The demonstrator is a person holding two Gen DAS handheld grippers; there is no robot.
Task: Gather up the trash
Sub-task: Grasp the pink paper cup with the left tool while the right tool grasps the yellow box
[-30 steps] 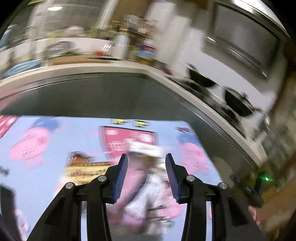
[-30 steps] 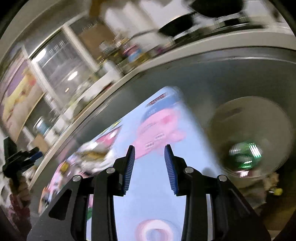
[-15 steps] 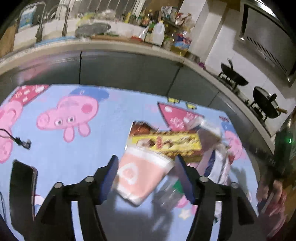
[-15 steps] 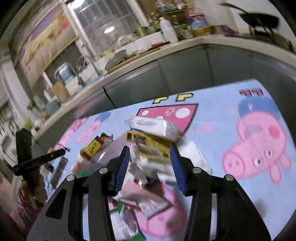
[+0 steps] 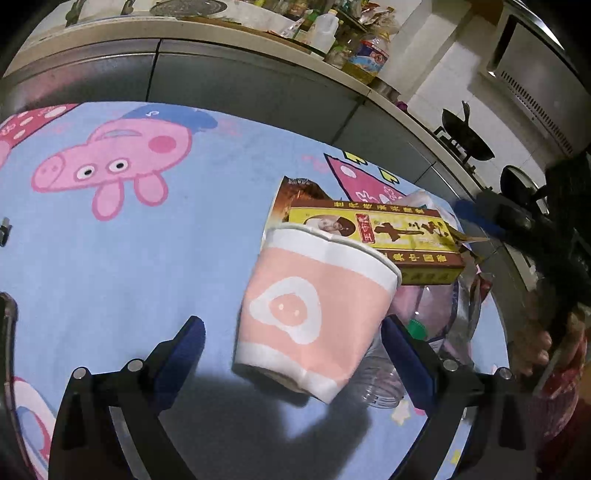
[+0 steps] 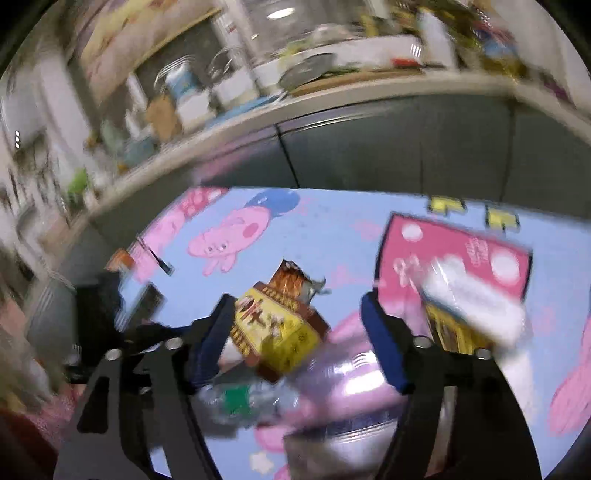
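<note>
A pile of trash lies on a blue Peppa Pig tablecloth [image 5: 110, 258]. In the left wrist view my left gripper [image 5: 291, 343] is open wide around a pink and white paper cup [image 5: 314, 306] lying on its side; its fingers stand apart from the cup. Behind the cup lie a yellow and brown box [image 5: 388, 236], a brown wrapper [image 5: 291, 195] and a clear plastic bottle with a green cap [image 5: 417, 325]. In the blurred right wrist view my right gripper [image 6: 299, 339] is open over the yellow box [image 6: 277, 328], with the bottle [image 6: 243, 398] and a white wrapped packet [image 6: 476, 299] nearby.
A grey kitchen counter [image 5: 221, 33] with bottles and dishes runs behind the table. Pans [image 5: 465, 140] sit on a stove at the right. A dark phone [image 6: 147, 299] and a cable lie on the cloth at the left. My right gripper shows at the left wrist view's right edge [image 5: 517, 221].
Both grippers swung in towards the trash pile and opened wider. The left one closed in on the pink cup; the right one moved left over the yellow box.
</note>
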